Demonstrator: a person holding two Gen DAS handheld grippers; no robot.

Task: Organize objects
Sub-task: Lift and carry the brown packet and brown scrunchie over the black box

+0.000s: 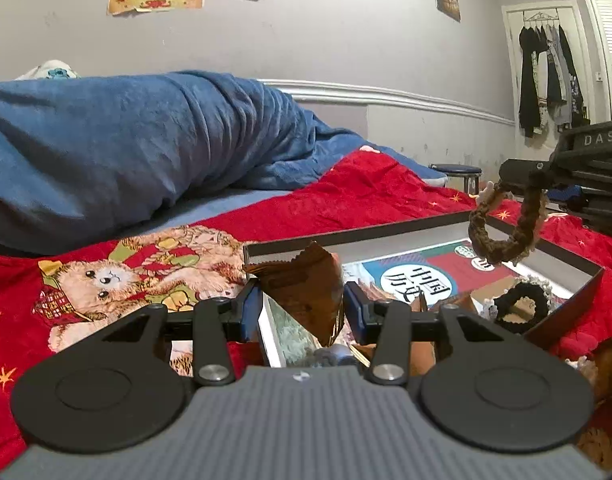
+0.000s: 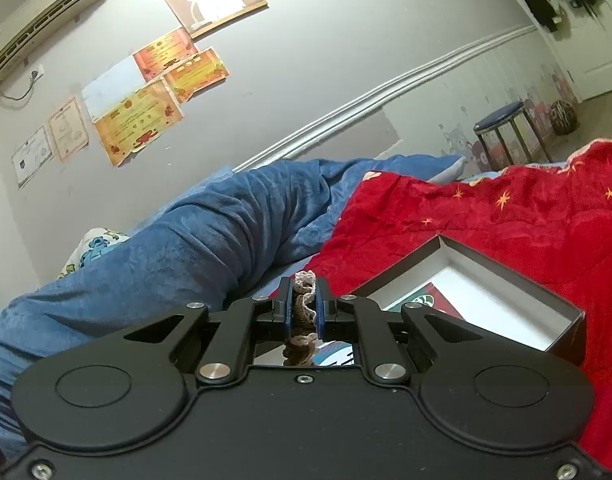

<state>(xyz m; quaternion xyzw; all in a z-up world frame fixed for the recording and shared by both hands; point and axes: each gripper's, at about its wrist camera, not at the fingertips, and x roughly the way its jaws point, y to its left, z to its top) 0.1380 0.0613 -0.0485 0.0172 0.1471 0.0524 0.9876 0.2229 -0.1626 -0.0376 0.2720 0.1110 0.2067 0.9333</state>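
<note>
Bed first: red quilt [image 1: 386, 196] with bear print covers the near and right side, blue blanket [image 1: 125, 140] bunched far left against the grey wall. Stool [image 2: 502, 120] stands far right, past the bed's end.

Box [image 1: 426, 226]: shallow, dark-walled, open, sitting on the quilt right of centre. A book [image 1: 418, 276] with a round printed emblem lies flat on its floor. A black scrunchie [image 1: 520, 308] rests at the box's near right corner, seemingly inside. Other brown and woolly bits lie near right, outside the box on the quilt; too cropped to name.

Left gripper [image 1: 301, 304]: jaws part-spread, pinching a brown wrapper [image 1: 301, 284] that stands up between the pads, crinkled, sawtooth top edge. It sits at the box's near left wall, about over the rim.

Right gripper [image 2: 303, 312]: jaws pressed nearly together on a brown scrunchie [image 1: 506, 228], cream lace trim showing above the pads in the right wrist view. From the left wrist view the loop dangles free above the box's far right part, over the book, not touching it.

Progress, as judged: partway. Book and one scrunchie look already stowed. Both grippers are loaded and positioned at the box, so two items are on the point of going in; neither is released yet. Left to do: let go of wrapper and scrunchie into the box, then collect the loose bits near right. No lid seen.
</note>
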